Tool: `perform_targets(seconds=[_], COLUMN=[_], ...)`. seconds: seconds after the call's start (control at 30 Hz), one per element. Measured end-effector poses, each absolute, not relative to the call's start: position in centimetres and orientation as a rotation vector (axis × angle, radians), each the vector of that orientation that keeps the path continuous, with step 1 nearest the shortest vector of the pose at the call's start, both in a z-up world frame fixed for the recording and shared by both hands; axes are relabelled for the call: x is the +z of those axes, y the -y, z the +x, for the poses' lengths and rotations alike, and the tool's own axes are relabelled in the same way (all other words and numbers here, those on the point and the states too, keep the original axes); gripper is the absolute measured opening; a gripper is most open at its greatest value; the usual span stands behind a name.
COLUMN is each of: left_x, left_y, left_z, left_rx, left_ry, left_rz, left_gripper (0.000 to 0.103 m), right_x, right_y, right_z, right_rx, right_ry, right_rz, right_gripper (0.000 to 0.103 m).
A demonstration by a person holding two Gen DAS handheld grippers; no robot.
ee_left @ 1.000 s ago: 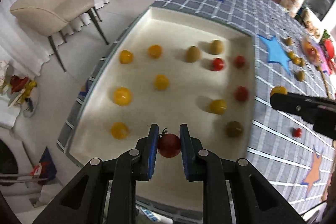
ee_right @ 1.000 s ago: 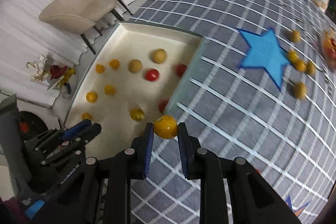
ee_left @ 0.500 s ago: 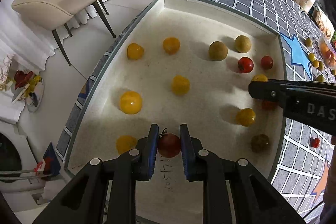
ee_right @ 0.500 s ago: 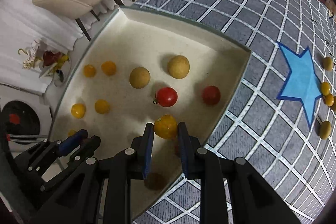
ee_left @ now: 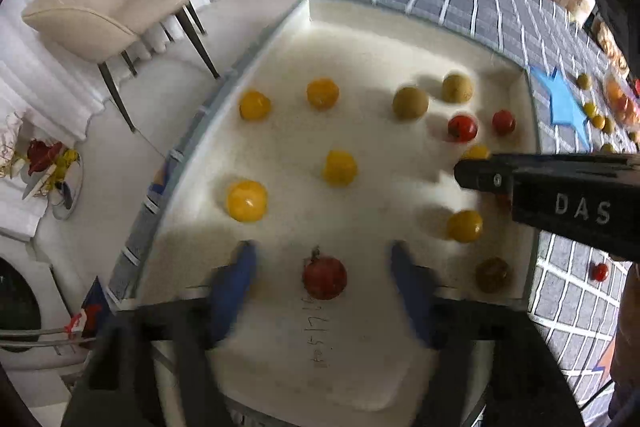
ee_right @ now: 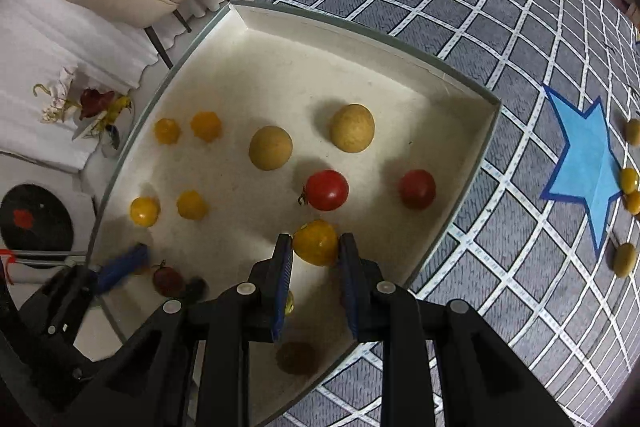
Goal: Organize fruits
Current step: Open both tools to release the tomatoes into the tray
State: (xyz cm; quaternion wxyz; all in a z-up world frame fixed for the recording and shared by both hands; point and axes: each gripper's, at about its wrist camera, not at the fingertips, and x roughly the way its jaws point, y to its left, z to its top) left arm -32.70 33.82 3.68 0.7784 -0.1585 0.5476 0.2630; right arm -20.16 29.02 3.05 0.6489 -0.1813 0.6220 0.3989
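Now the left gripper (ee_left: 323, 269) is seen with its jaws opening: the blue pads, clamped a second ago on the dark red tomato (ee_left: 324, 277), are spread wide to either side of it and no longer touch it. The tomato is left lying on the floor of the white tray (ee_left: 360, 39), directly between the left gripper's fingers, so this fruit is judged to be delivered and the left gripper is freed for the next pick.

Meanwhile the right gripper (ee_right: 316, 263), which was over the checked worktop (ee_right: 520, 67) a second ago, has been brought in over the tray. A yellow tomato (ee_right: 315, 242) is pinched between its pads; the jaws are just starting to ease apart, yet the fruit is still gripped. Just ahead of those fingertips a bright red tomato (ee_right: 327, 190) is seen, with another red one ahead and to the right. Its release is judged to be the step in hand.

The dark red tomato is nearly round, so no clear long axis can be given; its small stem is pointed away from the left gripper, slightly to the left.
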Motion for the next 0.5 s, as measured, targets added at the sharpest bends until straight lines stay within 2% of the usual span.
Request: perform_targets(seconds=[0.23,0.27,0.33,0.5], left_x=[5.4,5.7,6.5,8.2], left_y=[-32.9,-32.9,-32.8,-31.8], left_z=[-33.2,-33.4,-34.0,-35.1], left_rx=[0.528,0.528,0.530,0.534], left_ry=[-1.204,-1.205,-1.201,-1.206], left_rz=[-0.319,-0.326,-0.344,-0.325], left_gripper=[0.076,0.085,0.102,0.102], right_x=[6.2,6.8,7.8,8.5], right_y=[-27.5,-27.1,-26.4,-24.9], right_z=[-21.0,-21.2,-21.9,-23.6], right_rx=[0.920,0.921,0.917,0.894], right_ry=[-1.376,-1.372,-1.369,-1.386], right_rz=[-0.389,-0.390,-0.397,-0.430], right_gripper=[0.067,0.074,0.080,0.082])
